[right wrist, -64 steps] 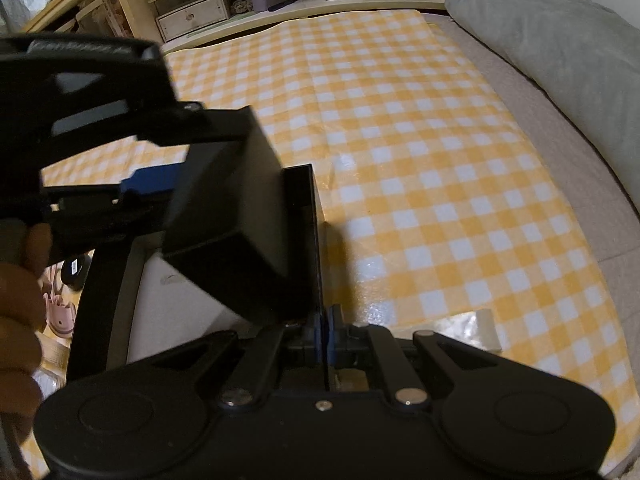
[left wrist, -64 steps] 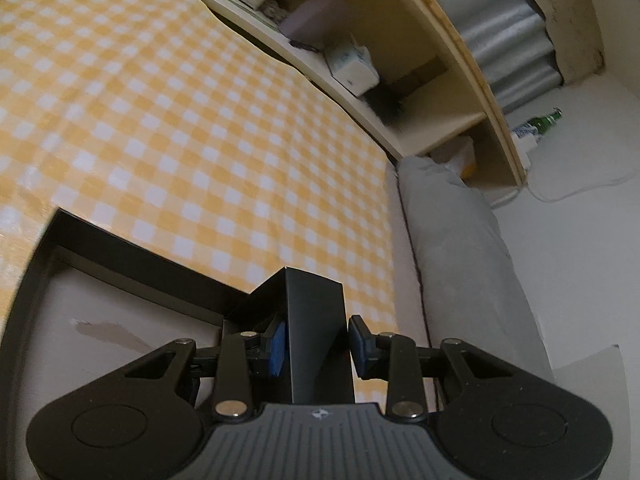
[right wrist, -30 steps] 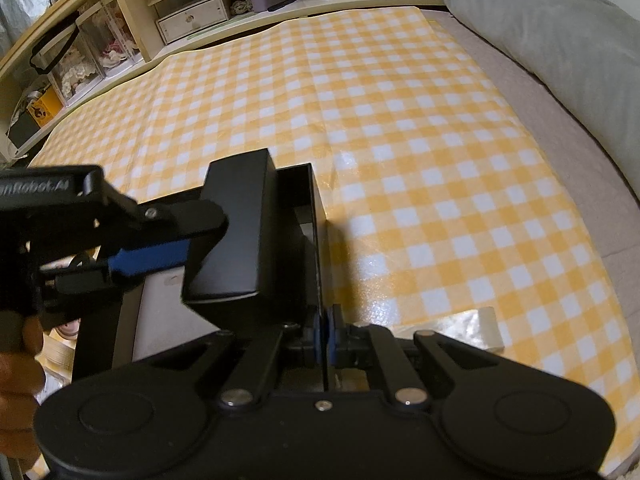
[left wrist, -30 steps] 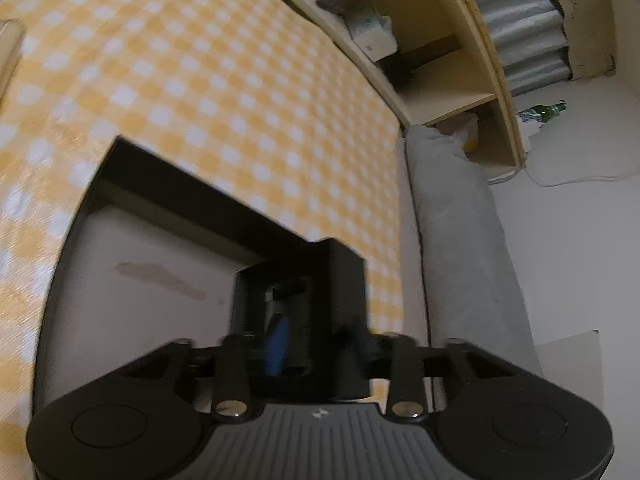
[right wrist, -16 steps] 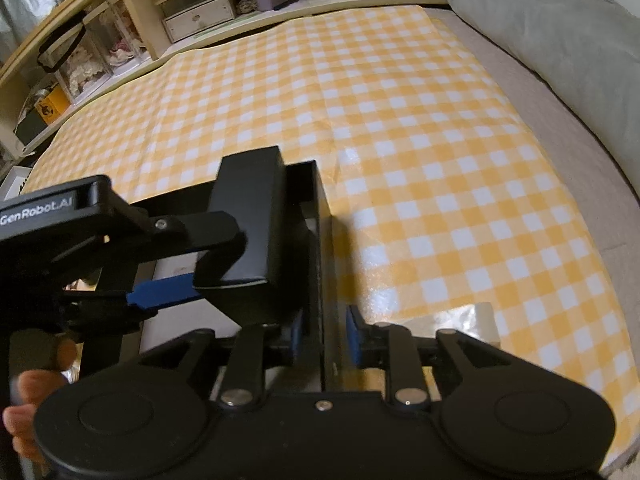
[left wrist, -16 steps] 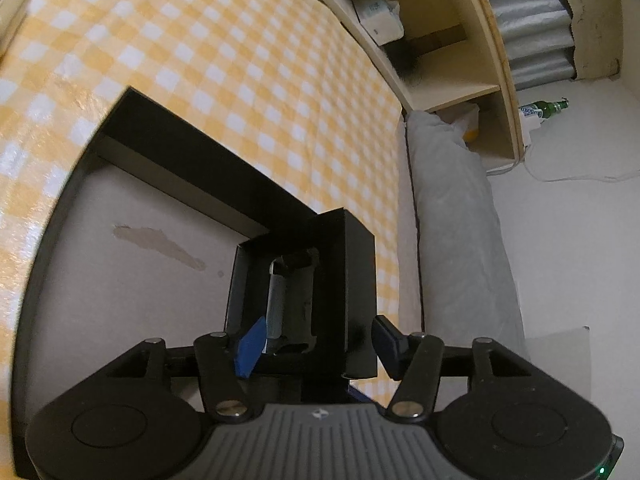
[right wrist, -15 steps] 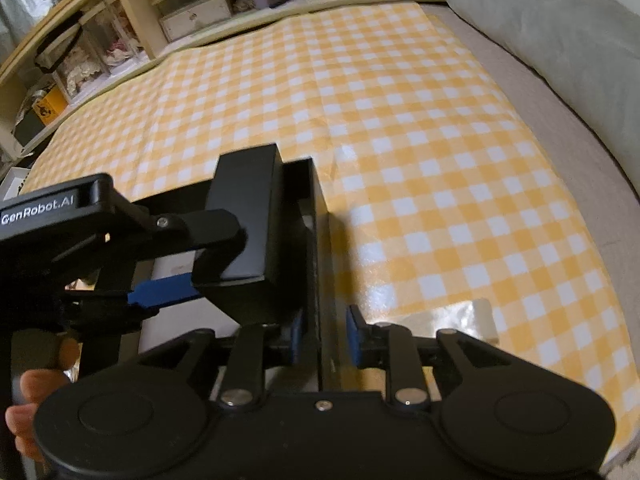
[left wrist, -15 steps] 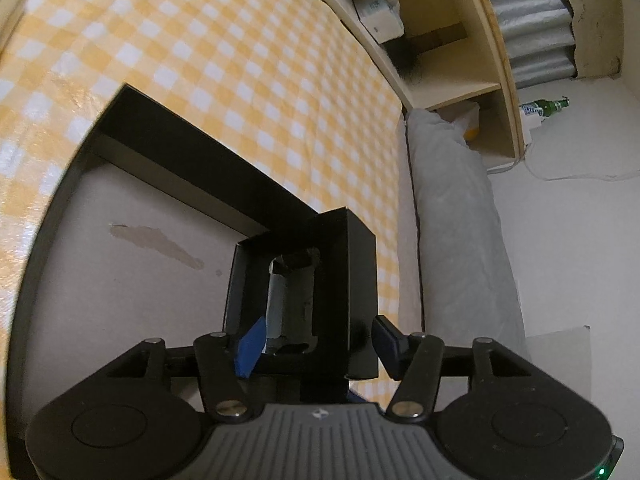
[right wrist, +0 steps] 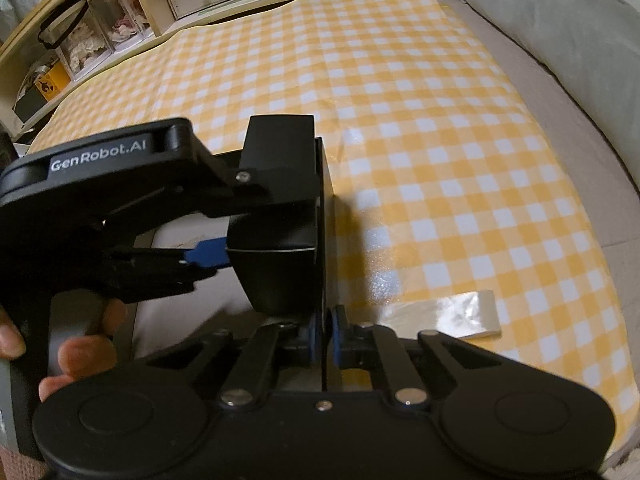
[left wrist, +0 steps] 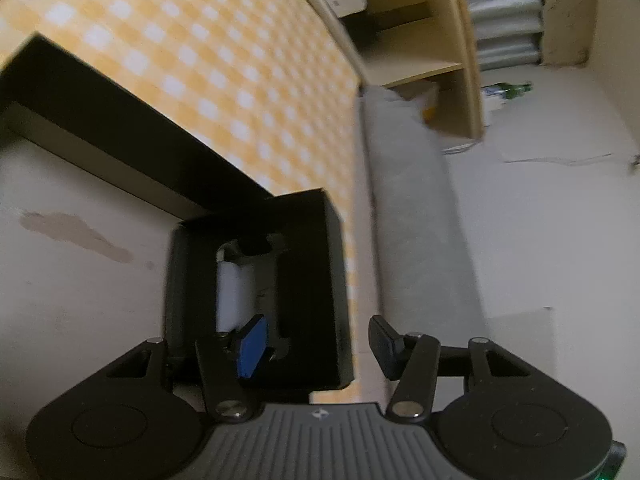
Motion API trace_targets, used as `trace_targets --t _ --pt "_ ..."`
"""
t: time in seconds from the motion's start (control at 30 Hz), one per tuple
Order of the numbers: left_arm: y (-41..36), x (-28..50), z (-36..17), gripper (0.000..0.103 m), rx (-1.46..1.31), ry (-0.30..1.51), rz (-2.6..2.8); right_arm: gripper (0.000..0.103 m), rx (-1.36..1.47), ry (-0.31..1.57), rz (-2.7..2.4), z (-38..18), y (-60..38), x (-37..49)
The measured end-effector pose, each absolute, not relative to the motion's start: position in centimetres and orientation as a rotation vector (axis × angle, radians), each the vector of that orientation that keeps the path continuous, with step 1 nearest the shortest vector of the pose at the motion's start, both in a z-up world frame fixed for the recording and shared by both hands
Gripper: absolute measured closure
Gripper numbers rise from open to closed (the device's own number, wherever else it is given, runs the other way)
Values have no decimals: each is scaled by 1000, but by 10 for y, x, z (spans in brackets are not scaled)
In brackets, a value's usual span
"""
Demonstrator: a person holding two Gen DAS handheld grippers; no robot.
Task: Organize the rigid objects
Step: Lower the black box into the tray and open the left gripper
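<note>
small black box (left wrist: 256,300) already sits in the tray (left wrist: 120,128) corner — left gripper (left wrist: 316,340) half open, closing around it; right gripper (right wrist: 325,338) pinches the tray wall, closing.

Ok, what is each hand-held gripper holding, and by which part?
Right hand-held gripper: jaws closing on the black tray's side wall, pads pinching it. Left hand-held gripper: jaws closing, straddling the small black box's wall but not pressing it; nothing held.

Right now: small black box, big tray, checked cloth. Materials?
Small black box: probably rigid card, matte; crisp folded edges.
Big tray: black walls, pale stained floor; likely card, hard to confirm.
Checked cloth: looks like coated vinyl; glossy glare patches.
</note>
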State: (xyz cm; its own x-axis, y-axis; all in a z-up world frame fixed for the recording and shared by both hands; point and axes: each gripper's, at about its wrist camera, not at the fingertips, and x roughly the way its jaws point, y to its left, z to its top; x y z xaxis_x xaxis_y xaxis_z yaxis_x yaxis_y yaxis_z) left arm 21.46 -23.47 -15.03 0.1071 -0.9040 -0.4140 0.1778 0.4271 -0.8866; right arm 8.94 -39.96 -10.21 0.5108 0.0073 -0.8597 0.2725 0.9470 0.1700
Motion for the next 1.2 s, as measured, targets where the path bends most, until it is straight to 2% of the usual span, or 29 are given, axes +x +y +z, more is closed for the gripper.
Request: trace_targets --t 0.27,0.37,0.43,0.57,0.67,0.77,0.83,0.9,1.07,1.2 --pt "-221 212 -148 47 -780 1183 -904 95 299 1031 -160 -103 -400 91" --pt "-209 214 -142 40 -773 1181 -885 95 296 1032 -160 -103 -400 91" --pt "-202 216 -137 23 -763 1176 -864 95 295 1033 -160 -103 -400 91" --pt "-188 219 -130 22 -734 1163 -811 94 296 1033 -160 -103 -399 91" --pt "-187 220 -128 28 -610 1172 -722 95 295 1034 -160 -103 -399 91" --pt "-186 222 -124 40 -619 1164 -730 94 294 1034 -160 -103 -399 91" --pt "-189 224 -117 58 -613 1145 -737 94 297 1035 -161 -103 -399 91" --pt "-188 224 -111 68 -618 1125 -742 94 300 1035 -160 -103 -399 91" --pt "-182 223 -115 69 -641 1123 -780 94 300 1039 -158 -104 -399 91" --pt "-181 223 -121 75 -627 1139 -747 94 299 1041 -158 -104 -400 91"
